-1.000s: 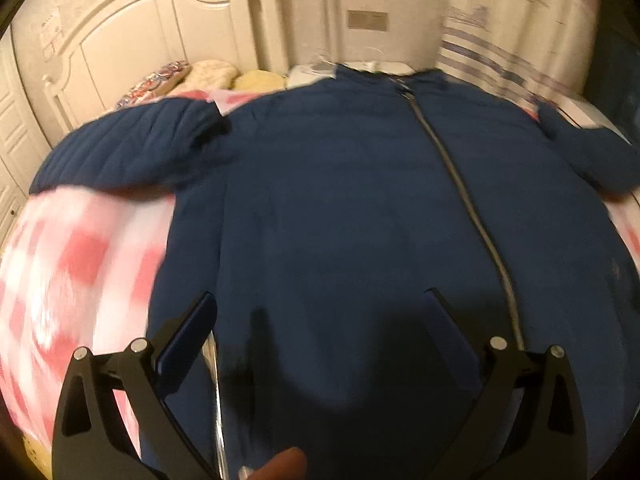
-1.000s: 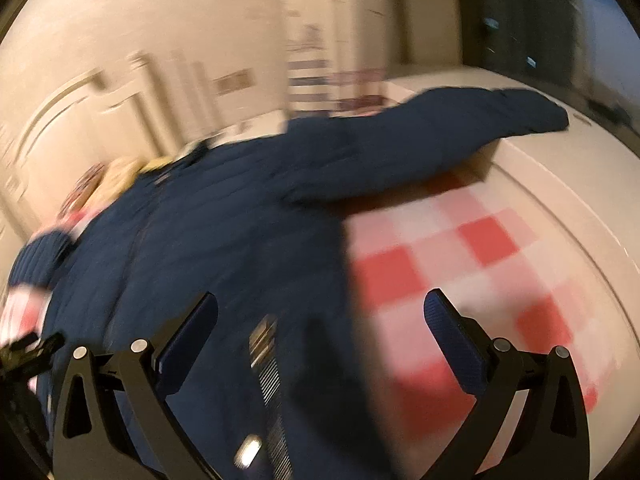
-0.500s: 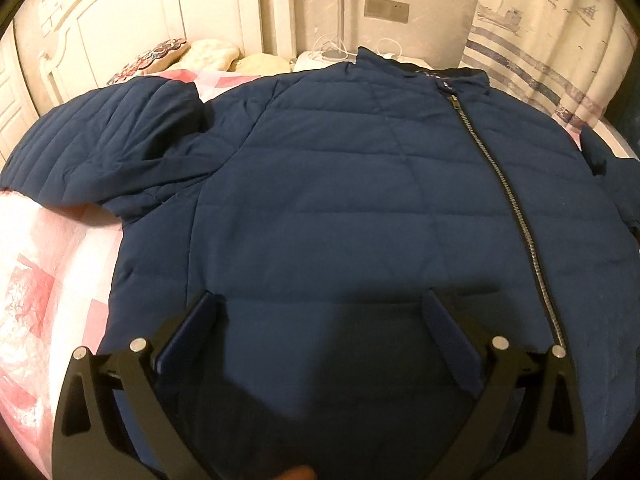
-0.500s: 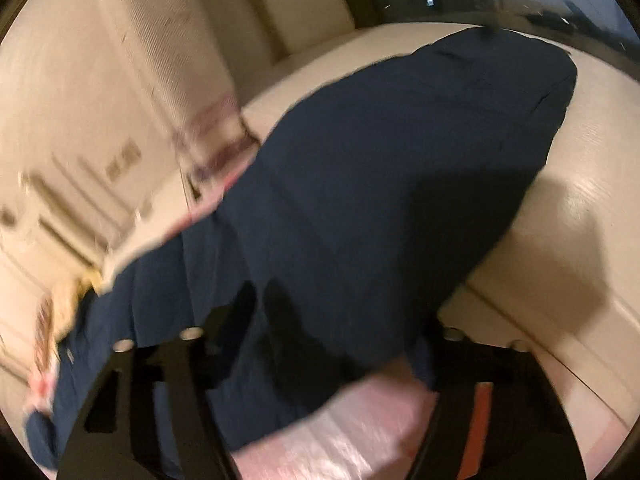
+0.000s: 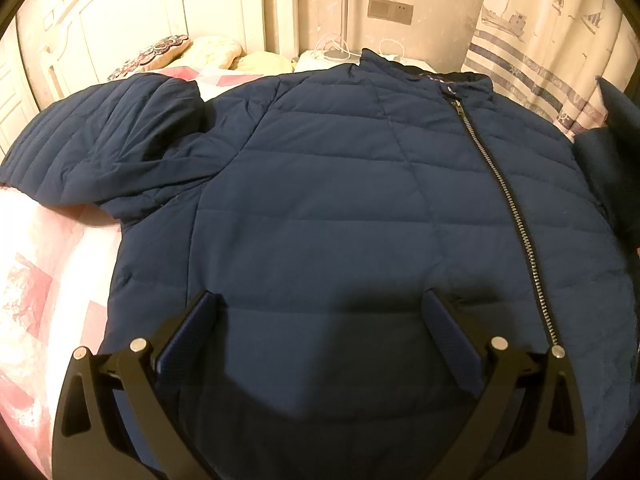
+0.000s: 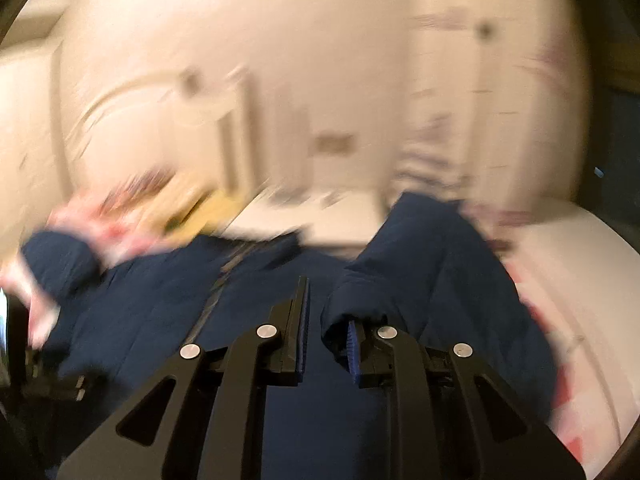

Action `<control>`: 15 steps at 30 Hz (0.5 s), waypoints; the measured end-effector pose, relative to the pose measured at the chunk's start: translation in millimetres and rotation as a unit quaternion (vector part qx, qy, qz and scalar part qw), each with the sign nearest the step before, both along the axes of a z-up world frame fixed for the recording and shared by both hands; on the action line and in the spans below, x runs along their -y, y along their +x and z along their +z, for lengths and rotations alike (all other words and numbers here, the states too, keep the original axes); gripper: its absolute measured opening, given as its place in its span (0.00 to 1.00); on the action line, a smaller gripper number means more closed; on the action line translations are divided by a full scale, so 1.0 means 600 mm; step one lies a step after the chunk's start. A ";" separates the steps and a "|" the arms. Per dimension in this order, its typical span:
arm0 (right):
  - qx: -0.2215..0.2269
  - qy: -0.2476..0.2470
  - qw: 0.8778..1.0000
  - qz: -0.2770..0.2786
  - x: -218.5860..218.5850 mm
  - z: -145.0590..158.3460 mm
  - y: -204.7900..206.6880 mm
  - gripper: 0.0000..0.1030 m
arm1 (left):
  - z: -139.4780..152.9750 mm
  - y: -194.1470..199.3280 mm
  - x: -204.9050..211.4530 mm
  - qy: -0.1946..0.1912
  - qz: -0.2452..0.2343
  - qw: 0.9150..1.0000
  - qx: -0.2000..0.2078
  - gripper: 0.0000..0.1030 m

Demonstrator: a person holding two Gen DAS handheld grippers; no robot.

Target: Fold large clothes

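Navy quilted jacket is laid flat, front up and zipped, on the pink-checked bed; left sleeve is spread out to the side, unfolded; body is not yet folded. Left gripper is held wide open above the hem, nothing between the jaws. Right gripper is clamped shut on the cuff of the right sleeve, which looks lifted toward the body; judged as first sleeve fold just started, nearly everything left. No brand, label or writing can be read; right view is blurred.
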State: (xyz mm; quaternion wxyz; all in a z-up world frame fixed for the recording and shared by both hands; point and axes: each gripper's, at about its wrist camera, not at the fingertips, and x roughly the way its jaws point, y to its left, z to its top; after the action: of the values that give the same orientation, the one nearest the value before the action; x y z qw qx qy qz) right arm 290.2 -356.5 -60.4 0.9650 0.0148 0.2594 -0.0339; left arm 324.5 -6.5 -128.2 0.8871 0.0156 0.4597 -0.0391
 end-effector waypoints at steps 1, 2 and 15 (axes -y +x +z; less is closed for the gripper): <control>-0.039 -0.006 0.999 0.031 -0.040 -0.026 0.012 0.19 | 0.000 -0.001 0.000 0.000 0.000 1.000 0.000 0.98; -0.071 -0.007 0.996 0.045 -0.066 -0.047 0.019 0.20 | 0.000 -0.001 0.000 -0.001 0.000 1.000 0.000 0.98; -0.076 0.181 0.980 -0.015 0.053 -0.060 -0.116 0.71 | 0.002 -0.003 -0.005 -0.010 -0.001 1.000 0.005 0.98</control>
State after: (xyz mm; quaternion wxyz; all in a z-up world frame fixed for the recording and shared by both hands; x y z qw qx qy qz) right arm 220.5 -388.3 -96.7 0.9233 0.1908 0.3333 -0.0014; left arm 322.7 -3.8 -126.9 0.8894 0.0073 0.4550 -0.0441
